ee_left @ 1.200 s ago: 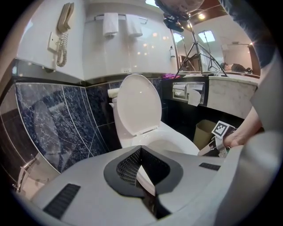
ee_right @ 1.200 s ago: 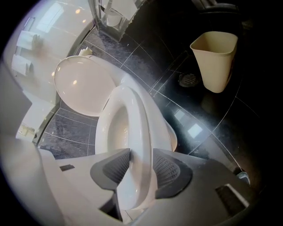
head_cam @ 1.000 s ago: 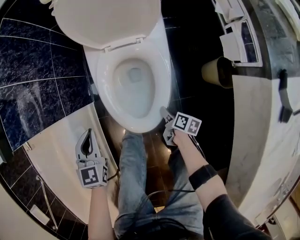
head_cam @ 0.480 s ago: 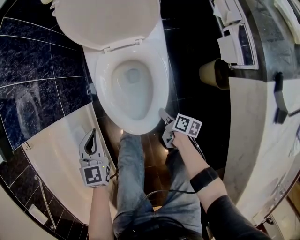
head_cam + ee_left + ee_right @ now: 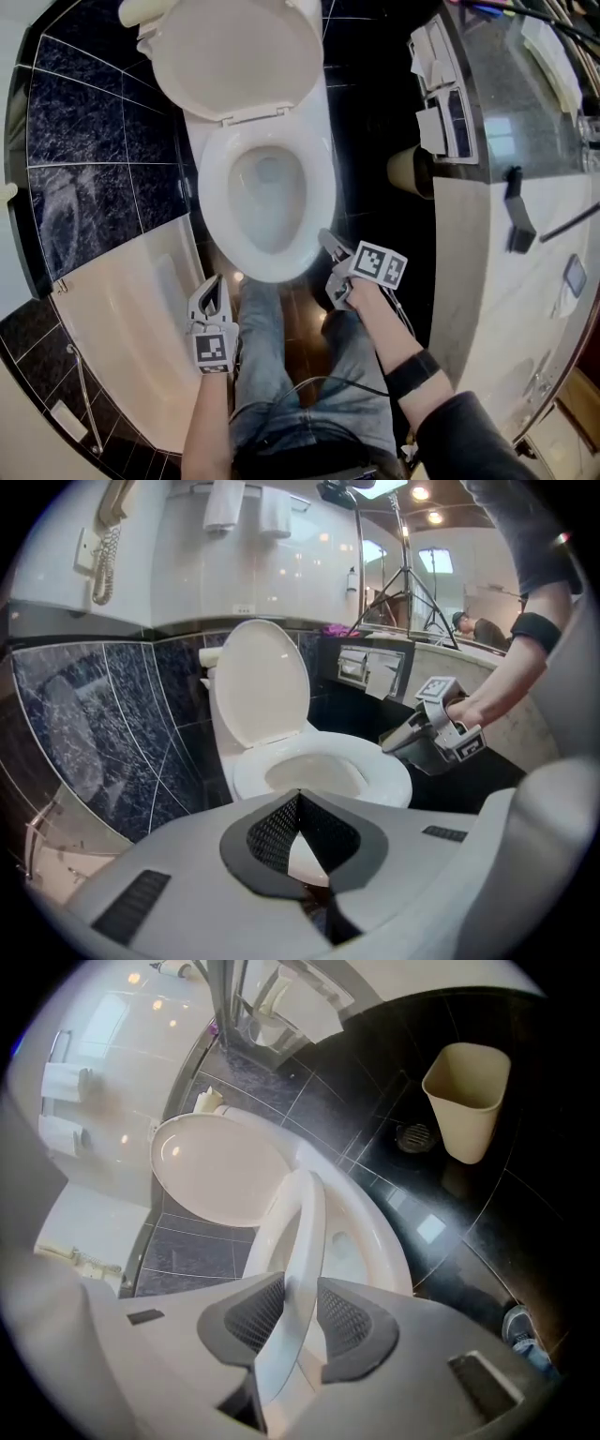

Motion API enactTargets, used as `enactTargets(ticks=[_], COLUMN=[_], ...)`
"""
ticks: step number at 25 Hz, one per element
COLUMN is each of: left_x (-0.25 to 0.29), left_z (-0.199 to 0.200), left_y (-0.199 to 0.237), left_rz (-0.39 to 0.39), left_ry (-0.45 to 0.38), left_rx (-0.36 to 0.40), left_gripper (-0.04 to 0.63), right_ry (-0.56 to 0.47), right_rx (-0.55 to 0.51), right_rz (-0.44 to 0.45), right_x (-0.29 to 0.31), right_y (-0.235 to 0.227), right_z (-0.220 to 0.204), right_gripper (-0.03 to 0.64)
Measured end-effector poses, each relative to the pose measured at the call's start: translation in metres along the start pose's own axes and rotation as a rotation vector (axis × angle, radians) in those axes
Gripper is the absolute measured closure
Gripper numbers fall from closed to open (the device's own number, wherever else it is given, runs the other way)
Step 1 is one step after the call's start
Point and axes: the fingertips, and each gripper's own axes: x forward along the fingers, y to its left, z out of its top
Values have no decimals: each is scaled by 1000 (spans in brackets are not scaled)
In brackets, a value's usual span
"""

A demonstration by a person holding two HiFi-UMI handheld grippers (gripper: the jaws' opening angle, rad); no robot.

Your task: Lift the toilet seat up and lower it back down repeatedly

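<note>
At the left, the left gripper (image 5: 214, 284) hovers over the dark floor (image 5: 305, 314), just short of the toilet's front. Its jaws are closed tip to tip, and only a small gap between the pads shows the bowl (image 5: 309, 778) beyond, so it holds nothing. In the middle stands the toilet, its lid (image 5: 239, 56) upright against the tiled wall (image 5: 94, 131). The seat (image 5: 305, 1232) is hinged at the back, and its front edge is raised clear of the bowl's rim. The right gripper (image 5: 326, 236) is at the seat's front right edge. Its jaws have just been closing and now clamp the seat's thin rim between both pads. Further right, a beige bin (image 5: 410, 171) sits on the floor beside the counter (image 5: 506, 234).
</note>
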Motion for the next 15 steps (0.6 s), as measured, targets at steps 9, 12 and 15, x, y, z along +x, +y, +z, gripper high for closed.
enactTargets(ticks=[9,12,15], left_x=[6,23,31], left_z=[-8,13,49], left_y=[-23,-29,-22], left_rz=[-87,-114,-107], left_ry=[99,75,12], left_rx=[-116,-128,-162], left_gripper=[595,595,595], right_ry=[-34,-61,-73], right_rx=[-41,-31,-65], right_rz=[23,47,56], right_x=[-30,-32,-35], right_y=[75,95,115], right_z=[40,54,66], right_gripper=[479,468,465])
